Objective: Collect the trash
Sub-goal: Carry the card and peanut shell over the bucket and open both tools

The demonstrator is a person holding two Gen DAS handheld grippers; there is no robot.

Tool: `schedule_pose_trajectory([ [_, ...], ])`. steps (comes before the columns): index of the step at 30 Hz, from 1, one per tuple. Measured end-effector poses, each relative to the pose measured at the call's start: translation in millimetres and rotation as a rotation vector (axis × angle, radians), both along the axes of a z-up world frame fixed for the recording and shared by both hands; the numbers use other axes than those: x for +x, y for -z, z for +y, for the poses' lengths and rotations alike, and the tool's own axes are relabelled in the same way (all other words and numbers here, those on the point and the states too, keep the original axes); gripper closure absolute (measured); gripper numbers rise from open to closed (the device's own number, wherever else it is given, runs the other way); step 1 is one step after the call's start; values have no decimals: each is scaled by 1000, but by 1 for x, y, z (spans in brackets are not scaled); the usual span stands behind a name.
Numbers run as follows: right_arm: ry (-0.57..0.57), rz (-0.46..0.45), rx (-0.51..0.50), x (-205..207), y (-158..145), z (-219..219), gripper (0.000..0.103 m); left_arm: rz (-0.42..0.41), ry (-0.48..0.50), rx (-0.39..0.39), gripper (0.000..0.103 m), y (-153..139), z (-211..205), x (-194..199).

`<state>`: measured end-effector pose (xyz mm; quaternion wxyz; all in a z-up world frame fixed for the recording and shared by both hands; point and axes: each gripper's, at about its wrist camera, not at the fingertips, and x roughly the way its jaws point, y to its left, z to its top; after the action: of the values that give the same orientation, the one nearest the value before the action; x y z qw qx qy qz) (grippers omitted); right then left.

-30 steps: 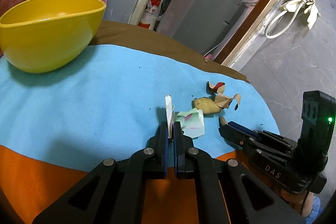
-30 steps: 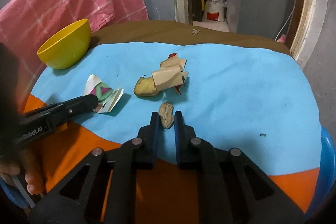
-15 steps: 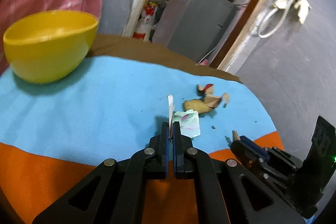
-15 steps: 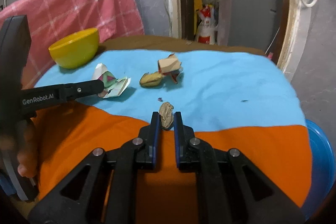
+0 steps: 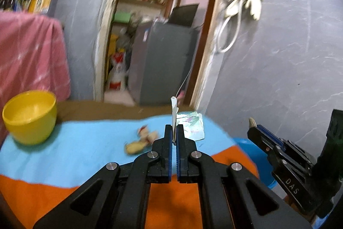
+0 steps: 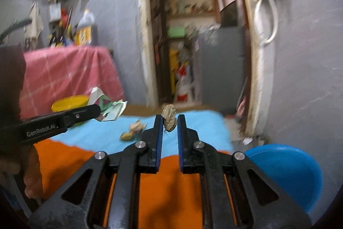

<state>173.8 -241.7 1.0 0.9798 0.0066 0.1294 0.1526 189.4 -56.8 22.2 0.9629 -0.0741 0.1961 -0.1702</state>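
Note:
My left gripper (image 5: 174, 130) is shut on a folded white, green and pink paper wrapper (image 5: 191, 126), held up off the table; in the right wrist view that wrapper (image 6: 111, 108) hangs at the left gripper's tip. My right gripper (image 6: 169, 120) is shut on a brown peanut shell (image 6: 169, 117), also lifted clear of the cloth. In the left wrist view the right gripper (image 5: 254, 129) shows at the right with the shell tip poking out. A heap of brown and yellow scraps (image 5: 140, 142) lies on the blue cloth (image 5: 90, 138), seen too in the right wrist view (image 6: 131, 131).
A yellow bowl (image 5: 30, 116) stands at the table's far left. A blue basin (image 6: 285, 173) sits low beyond the table's right edge. Orange cloth (image 6: 70, 162) covers the near side. A pink-draped chair (image 6: 68, 72) and a grey wall with a doorway lie behind.
Both grippers have risen from the table with the wrapper and the shell and swung right. The views have tilted up toward level, and the blue basin has come into sight.

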Motion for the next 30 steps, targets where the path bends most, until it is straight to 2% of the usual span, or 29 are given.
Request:
schedule_pose_trajectory([
  [5, 104, -77, 55, -14, -12, -30, 26, -89, 46, -2, 102, -17, -28, -3],
  [9, 201, -141, 58, -25, -19, -50, 26, -119, 106, 9, 102, -23, -57, -1],
  [14, 284, -163, 58, -29, -21, -70, 26, -133, 172, 14, 102, -26, -91, 7],
  [24, 400, -107, 95, -25, -15, -108, 26, -91, 262, 38, 102, -14, -143, 18],
  [30, 452, -21, 118, -15, -5, -127, 26, 4, 302, 46, 102, 0, -167, 33],
])
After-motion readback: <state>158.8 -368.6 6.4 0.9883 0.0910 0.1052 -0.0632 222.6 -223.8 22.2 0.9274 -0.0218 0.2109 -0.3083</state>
